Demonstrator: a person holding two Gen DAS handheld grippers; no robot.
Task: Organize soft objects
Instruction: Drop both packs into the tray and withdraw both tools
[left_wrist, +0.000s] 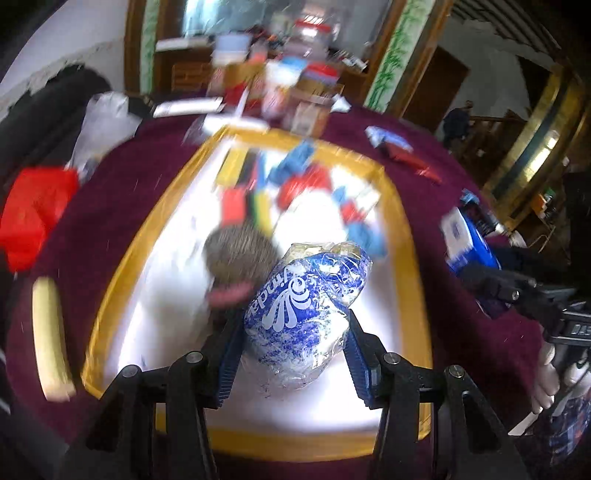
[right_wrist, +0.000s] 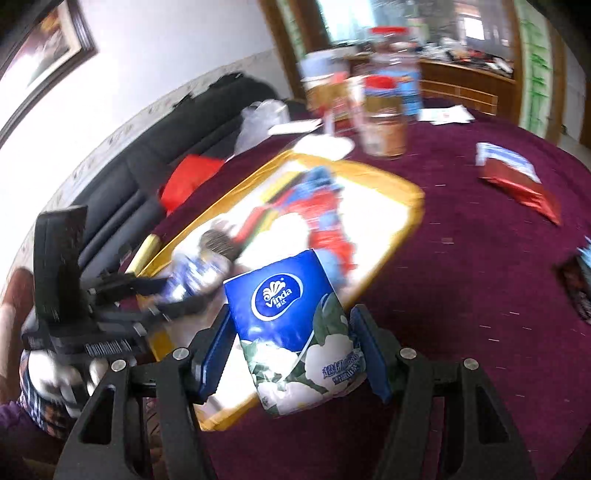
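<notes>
My left gripper (left_wrist: 293, 338) is shut on a crumpled blue-and-white Vinda tissue pack (left_wrist: 306, 317), held over the near part of the white tray with a gold rim (left_wrist: 110, 291). My right gripper (right_wrist: 293, 345) is shut on a blue Vinda tissue pack with white flowers (right_wrist: 295, 332), held above the tray's near corner (right_wrist: 413, 206). A brown fuzzy plush with a pink part (left_wrist: 236, 262) lies in the tray beside the left pack. Red and blue soft items (left_wrist: 306, 177) lie at the tray's far end. The left gripper also shows in the right wrist view (right_wrist: 173, 291).
The tray sits on a maroon tablecloth (right_wrist: 461, 258). A red and blue packet (right_wrist: 513, 181) lies to the right. A red bag (left_wrist: 33, 210) and a yellow roll (left_wrist: 50, 336) lie left of the tray. Jars and boxes (right_wrist: 384, 110) crowd the far edge. A black sofa (right_wrist: 155, 147) stands behind.
</notes>
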